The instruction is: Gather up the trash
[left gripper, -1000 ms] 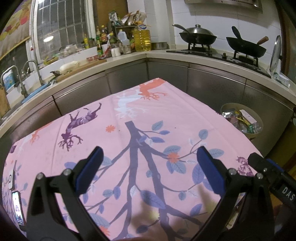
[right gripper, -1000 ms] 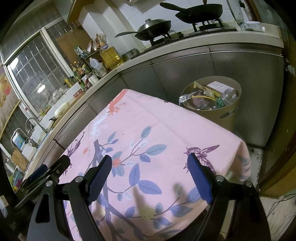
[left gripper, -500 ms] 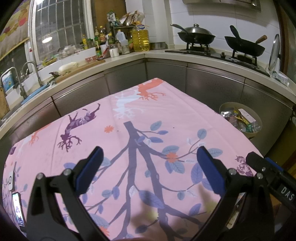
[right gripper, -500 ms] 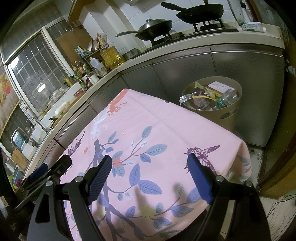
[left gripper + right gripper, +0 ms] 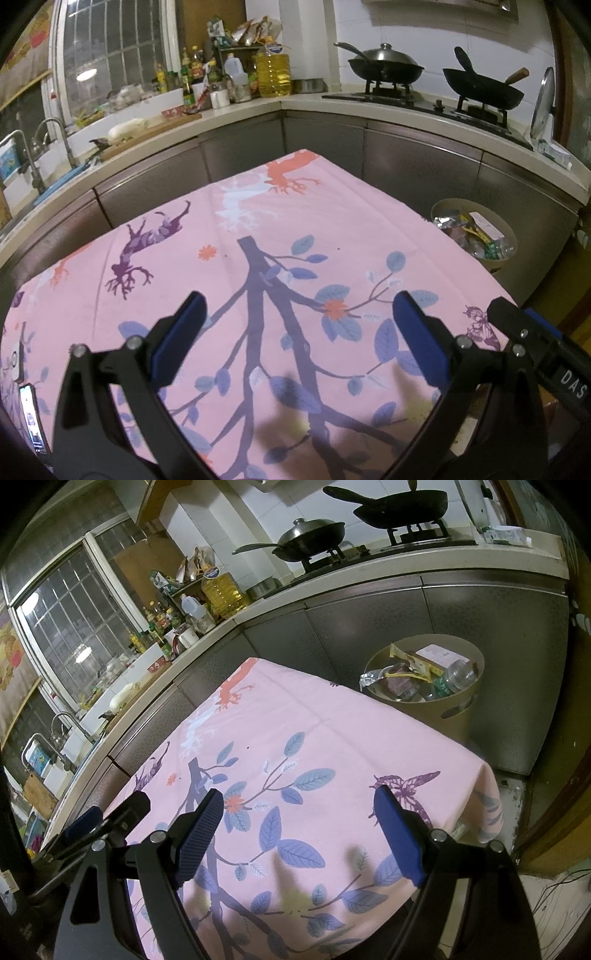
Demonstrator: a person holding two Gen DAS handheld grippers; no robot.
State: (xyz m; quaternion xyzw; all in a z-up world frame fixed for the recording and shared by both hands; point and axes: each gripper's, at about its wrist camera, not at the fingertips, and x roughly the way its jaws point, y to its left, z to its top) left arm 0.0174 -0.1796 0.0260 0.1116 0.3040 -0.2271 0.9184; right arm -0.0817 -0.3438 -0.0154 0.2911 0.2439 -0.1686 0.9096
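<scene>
Grippers hover side by side above a desk (image 5: 369, 221) draped in a pink cloth printed with branches and leaves — the left gripper (image 5: 297, 332) and the right gripper (image 5: 299, 834) both released, fingers spread wide with nothing between them. No loose trash shows on the cloth in either view. What trash can be seen — wrappers, a box, a plastic bottle — already lies in the round bin (image 5: 476, 657) standing on the floor past the desk's far right corner, against the steel cabinets below the stove. The bin lies ahead and to the right of both pairs of fingers, and the right gripper appears the nearer of the two. A phone (image 5: 31, 417) rests at the desk's left edge. The collecting looks largely finished.
</scene>
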